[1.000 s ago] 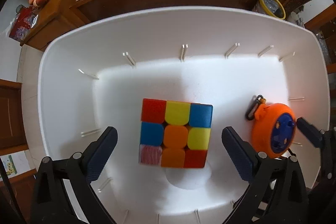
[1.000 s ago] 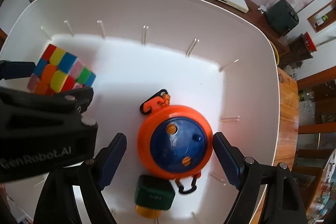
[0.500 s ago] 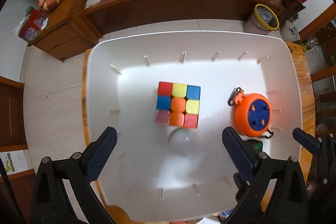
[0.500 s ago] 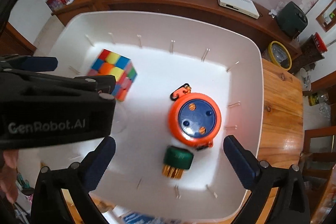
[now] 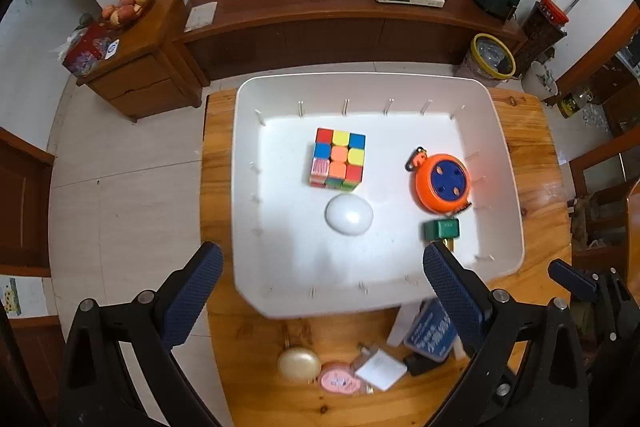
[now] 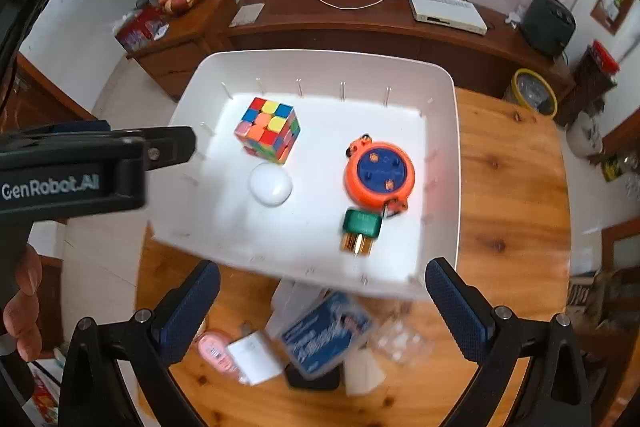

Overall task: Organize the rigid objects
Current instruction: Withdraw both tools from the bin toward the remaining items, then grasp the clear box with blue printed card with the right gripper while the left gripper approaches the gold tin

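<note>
**Bin part-filled, table items remain**

We note four items in the white bin (image 5: 505,163): cube (image 5: 338,159), orange reel (image 5: 441,183), white puck (image 5: 349,215), green plug (image 5: 441,229). Left gripper (image 5: 320,291) and right gripper (image 6: 322,301) gape wide, empty. Small items (image 6: 256,357) on the table await sorting

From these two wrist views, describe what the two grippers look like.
Both are matte black plastic. Each gripper, left and right, has two angled arms with silver screws, ending in dark blue pads with a fine dotted texture. The left one's body, seen side-on in the right view, carries white "GenRobot.AI" lettering. No cables or sleeves show.
</note>
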